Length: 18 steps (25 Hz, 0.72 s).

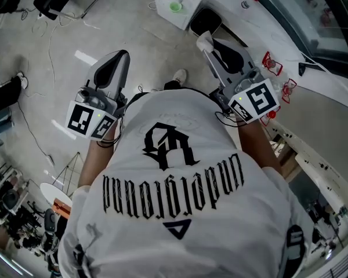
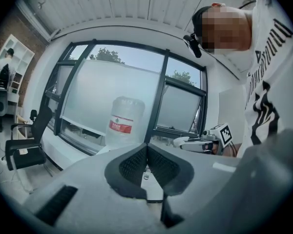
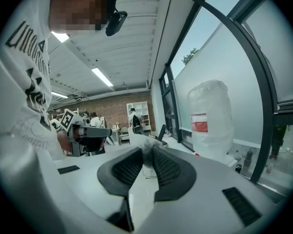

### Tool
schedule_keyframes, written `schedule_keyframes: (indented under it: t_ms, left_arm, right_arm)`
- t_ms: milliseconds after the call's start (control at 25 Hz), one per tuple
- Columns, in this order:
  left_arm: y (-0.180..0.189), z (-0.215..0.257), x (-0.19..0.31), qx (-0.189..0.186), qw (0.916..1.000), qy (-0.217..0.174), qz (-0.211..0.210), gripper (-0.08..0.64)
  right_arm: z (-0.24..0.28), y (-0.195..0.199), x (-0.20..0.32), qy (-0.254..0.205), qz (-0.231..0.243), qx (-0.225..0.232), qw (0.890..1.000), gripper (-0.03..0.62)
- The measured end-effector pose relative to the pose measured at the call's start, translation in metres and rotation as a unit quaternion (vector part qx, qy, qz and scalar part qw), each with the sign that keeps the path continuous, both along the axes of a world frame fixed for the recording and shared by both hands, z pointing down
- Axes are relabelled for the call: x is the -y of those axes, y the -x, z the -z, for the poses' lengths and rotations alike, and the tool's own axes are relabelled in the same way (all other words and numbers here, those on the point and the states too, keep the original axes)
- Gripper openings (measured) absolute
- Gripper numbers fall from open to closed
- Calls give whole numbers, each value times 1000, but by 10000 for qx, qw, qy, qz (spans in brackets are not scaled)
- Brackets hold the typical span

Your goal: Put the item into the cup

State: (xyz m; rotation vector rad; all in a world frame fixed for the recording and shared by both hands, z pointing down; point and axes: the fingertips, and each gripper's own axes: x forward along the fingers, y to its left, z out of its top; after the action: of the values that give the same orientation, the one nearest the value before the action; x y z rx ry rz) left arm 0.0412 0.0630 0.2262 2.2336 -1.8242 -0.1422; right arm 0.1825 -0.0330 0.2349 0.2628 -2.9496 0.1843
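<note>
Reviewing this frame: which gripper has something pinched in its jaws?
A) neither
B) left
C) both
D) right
D: a white item sits pinched between the jaws of the right gripper, while the jaws of the left gripper meet with nothing between them.

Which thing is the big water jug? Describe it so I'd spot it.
Look at the tall dark-framed window. Right before it stands the water jug, upright. It is the only big translucent bottle there, with a red-and-white label around its middle.
</note>
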Motion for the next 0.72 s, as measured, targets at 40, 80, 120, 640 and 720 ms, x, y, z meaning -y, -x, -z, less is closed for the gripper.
schedule_keyframes:
  t_ms: [40, 80, 120, 640, 720]
  left_arm:
    - [-3, 1, 8, 20, 10000, -9, -46, 15]
    - [-7, 1, 15, 35, 10000, -20, -88, 15]
    - [-11, 2, 22, 47, 9999, -29, -131, 15]
    - [-27, 5, 90, 112, 9934, -80, -1138, 15]
    - [-20, 8, 95, 144, 9913, -131, -1298, 15]
  right_arm:
    - [0, -3, 4, 4, -22, 13, 10000, 69]
    - [-2, -7, 7, 18, -40, 17, 10000, 69]
    - [-4, -12, 11, 40, -61, 13, 10000, 69]
    - [-6, -31, 42, 68, -841, 25, 9964, 69]
    - [-3, -26, 44, 21, -990, 1, 9951, 69]
